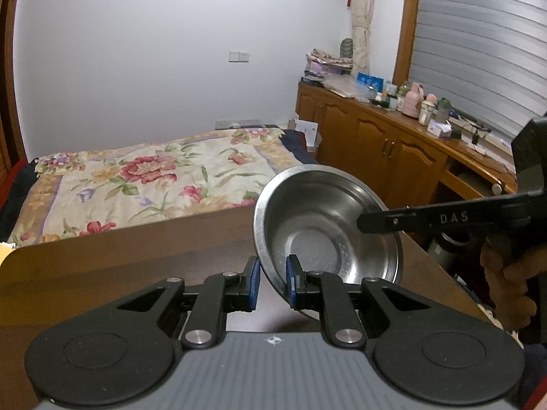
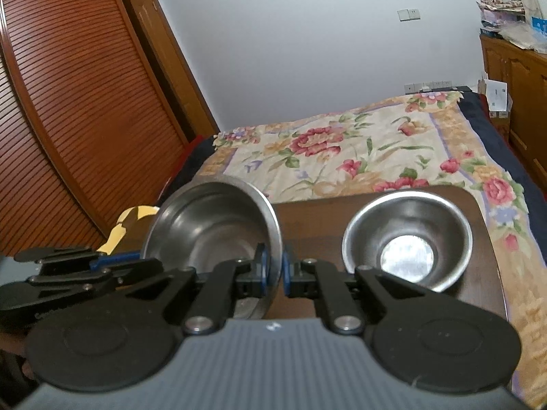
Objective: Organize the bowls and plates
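Note:
A steel bowl is held tilted above the dark wooden table. My left gripper straddles its near rim with a visible gap between the blue pads, so it looks open. My right gripper is shut on the same bowl's right rim; it also shows in the left wrist view, reaching in from the right. The left gripper also shows at the left of the right wrist view. A second steel bowl sits upright on the table to the right.
A bed with a floral cover lies just beyond the table's far edge. A wooden cabinet with clutter on top stands at the right. A slatted wardrobe stands at the left. A yellow item lies at the table's left edge.

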Tool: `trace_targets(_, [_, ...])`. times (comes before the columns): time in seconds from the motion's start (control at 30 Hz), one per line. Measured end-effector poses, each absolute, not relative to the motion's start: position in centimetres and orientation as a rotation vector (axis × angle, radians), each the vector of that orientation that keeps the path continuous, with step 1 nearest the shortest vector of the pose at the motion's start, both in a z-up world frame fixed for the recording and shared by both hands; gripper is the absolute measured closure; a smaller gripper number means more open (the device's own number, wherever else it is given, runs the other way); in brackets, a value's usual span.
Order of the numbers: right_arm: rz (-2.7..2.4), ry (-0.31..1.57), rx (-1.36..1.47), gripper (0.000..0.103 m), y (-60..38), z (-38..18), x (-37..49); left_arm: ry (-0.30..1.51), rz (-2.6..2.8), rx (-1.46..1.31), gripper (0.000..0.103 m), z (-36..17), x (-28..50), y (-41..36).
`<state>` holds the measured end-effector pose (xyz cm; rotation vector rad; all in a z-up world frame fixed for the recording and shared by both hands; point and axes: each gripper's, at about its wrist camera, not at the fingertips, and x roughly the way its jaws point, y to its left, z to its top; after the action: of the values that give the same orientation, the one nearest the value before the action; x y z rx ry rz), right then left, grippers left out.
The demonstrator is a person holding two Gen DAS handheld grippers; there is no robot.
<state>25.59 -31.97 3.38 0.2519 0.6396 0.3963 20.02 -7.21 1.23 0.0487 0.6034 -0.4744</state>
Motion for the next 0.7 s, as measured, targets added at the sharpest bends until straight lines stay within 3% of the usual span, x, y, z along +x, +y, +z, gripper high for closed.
trace_targets(0.7, [0.453,0.638,0.238,0.094,-31.7,2.3,18.9,0.623,-0.521,0.030,0.086,-0.6,12.9,-6.0])
